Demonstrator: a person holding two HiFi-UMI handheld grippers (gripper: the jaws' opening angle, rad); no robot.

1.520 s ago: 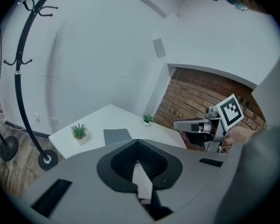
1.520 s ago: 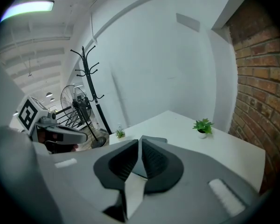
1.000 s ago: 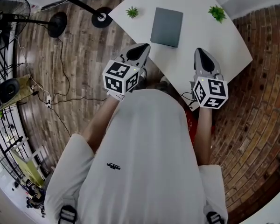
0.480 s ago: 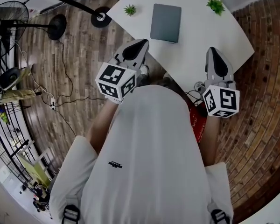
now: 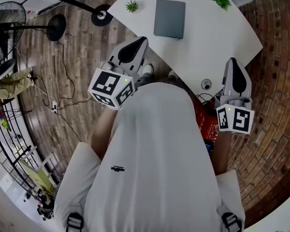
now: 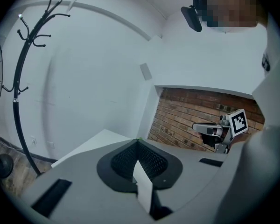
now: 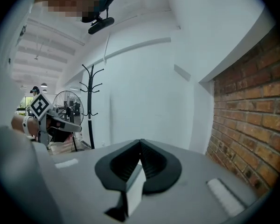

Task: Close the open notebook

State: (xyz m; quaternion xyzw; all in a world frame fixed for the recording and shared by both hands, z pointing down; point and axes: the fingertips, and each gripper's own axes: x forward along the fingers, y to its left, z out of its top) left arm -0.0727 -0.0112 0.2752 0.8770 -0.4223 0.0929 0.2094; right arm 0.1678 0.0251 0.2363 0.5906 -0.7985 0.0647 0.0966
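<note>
Nearest the camera: a white T-shirt (image 5: 154,168) filling the lower head view, both forearms out in front. Left hand-held gripper (image 5: 139,43) raised over the wood floor (image 5: 82,66), just off the near-left edge of the white surface (image 5: 208,47); its own view shows the jaws clenched tip to tip with nothing between them. Right hand-held gripper (image 5: 233,62) over the brick-patterned floor (image 5: 275,105), beside the surface's near-right edge; jaws likewise pressed together, empty. Neither gripper touches the surface or anything on it. A small round object (image 5: 206,84) on the floor between the person and the right gripper; cannot tell what it is. Farther out, the grey notebook (image 5: 169,18) lies flat on the surface, closed, cover up, well apart from both grippers. It sits between two small green plants, one to its left (image 5: 132,6) and one to its right (image 5: 221,0). Beyond the surface's left corner, a black round stand base (image 5: 102,15), cables trailing across the wood.
</note>
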